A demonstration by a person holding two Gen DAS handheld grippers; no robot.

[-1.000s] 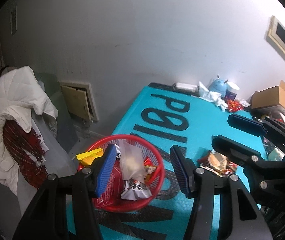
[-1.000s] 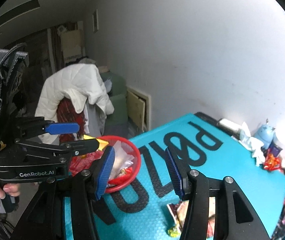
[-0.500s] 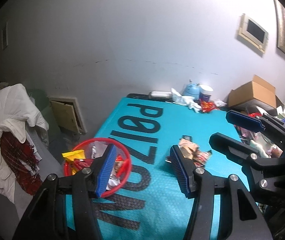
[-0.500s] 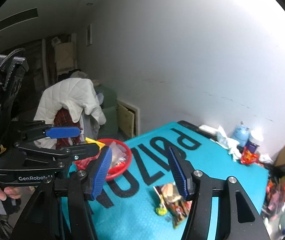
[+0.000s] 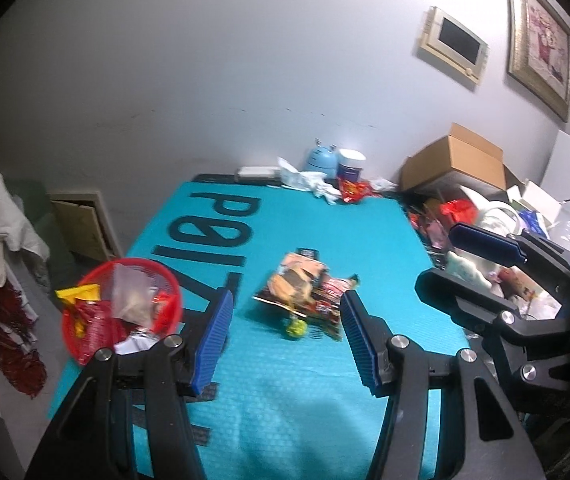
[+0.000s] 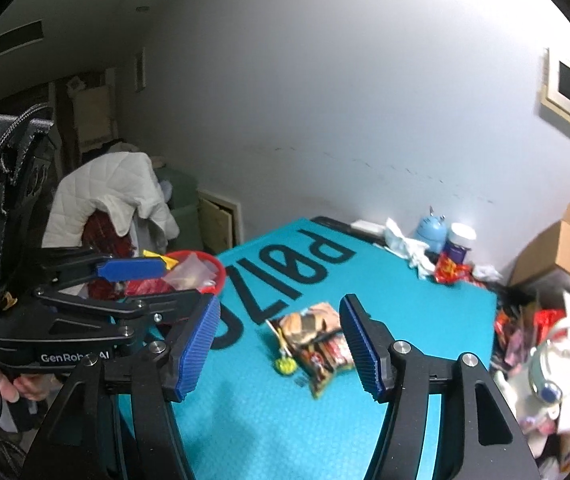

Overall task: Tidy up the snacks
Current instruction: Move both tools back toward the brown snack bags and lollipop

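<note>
A red mesh basket (image 5: 85,344) holding several snack packets sits at the left edge of the teal mat (image 5: 285,392); it also shows in the right wrist view (image 6: 217,276). A small pile of snack packets (image 5: 305,292) with a yellow-green candy (image 5: 296,327) lies mid-mat, also in the right wrist view (image 6: 313,332). My left gripper (image 5: 285,340) is open and empty, held above the mat just short of the pile. My right gripper (image 6: 279,340) is open and empty, also facing the pile; it shows at the right of the left wrist view (image 5: 473,264).
Along the far edge are a blue figurine (image 5: 321,158), a white-lidded jar (image 5: 351,164), crumpled tissue (image 5: 305,180) and red wrappers (image 5: 353,192). A cardboard box (image 5: 457,160) and clutter fill the right side. A chair with a white jacket (image 6: 113,192) stands left.
Both grippers have swung right, away from the red basket, and now face the snack pile mid-mat. Both stayed open and empty.
</note>
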